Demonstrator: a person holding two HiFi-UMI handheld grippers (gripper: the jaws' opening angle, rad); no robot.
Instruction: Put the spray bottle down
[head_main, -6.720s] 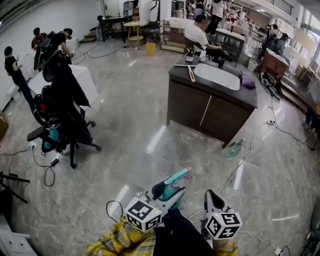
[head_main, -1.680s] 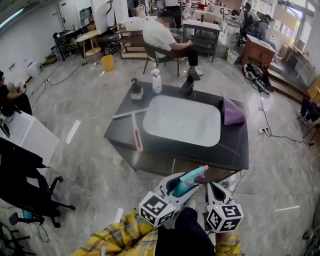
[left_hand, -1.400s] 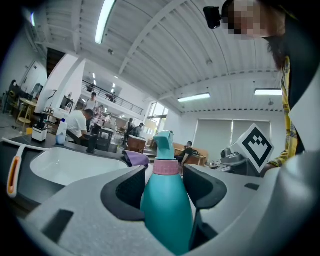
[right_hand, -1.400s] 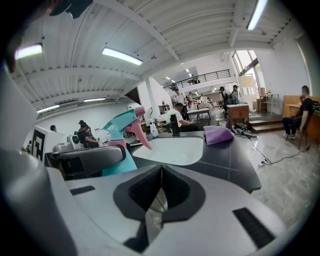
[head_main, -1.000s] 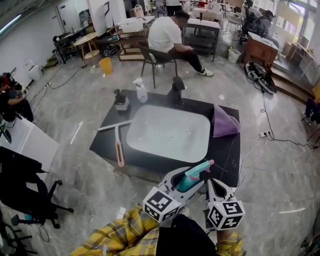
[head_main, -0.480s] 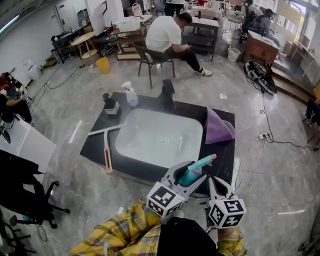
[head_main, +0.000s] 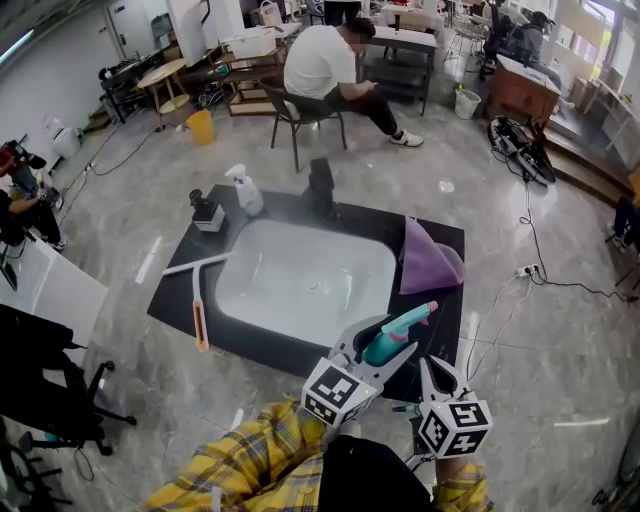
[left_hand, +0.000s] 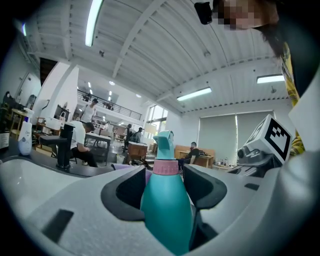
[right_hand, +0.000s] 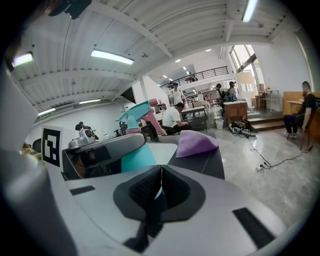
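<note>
Teal plastic spray bottle (head_main: 392, 340) with a pink collar and a pink-tipped trigger head. It's held up in the air by the left gripper (head_main: 380, 346), over the near edge of a dark countertop (head_main: 447, 300) by its right-hand corner.

The head view gives you the layout. The left gripper view is where you actually see the grip: the bottle stands upright and the two dark pads press on either side of its rounded body, so the jaws are fairly wide apart and clamped on it.

The right gripper (right_hand: 160, 189) is just beside it, and its own view shows the ribbed black pads closed flat together with nothing between them. That view also catches the bottle's teal side off to the left, which the left one can't.

Further out there's a white rounded-rectangle sink basin (head_main: 305, 285) set into the counter, smooth and glossy. A crumpled purple cloth (head_main: 428, 262) lies to its right, and a squeegee (head_main: 198, 305) with an orange handle to its left. A black faucet (head_main: 320, 187) and a white spray bottle (head_main: 243, 190) stand along the far edge. Only the head view shows the yellow plaid sleeve (head_main: 250, 462) at the bottom.
</note>
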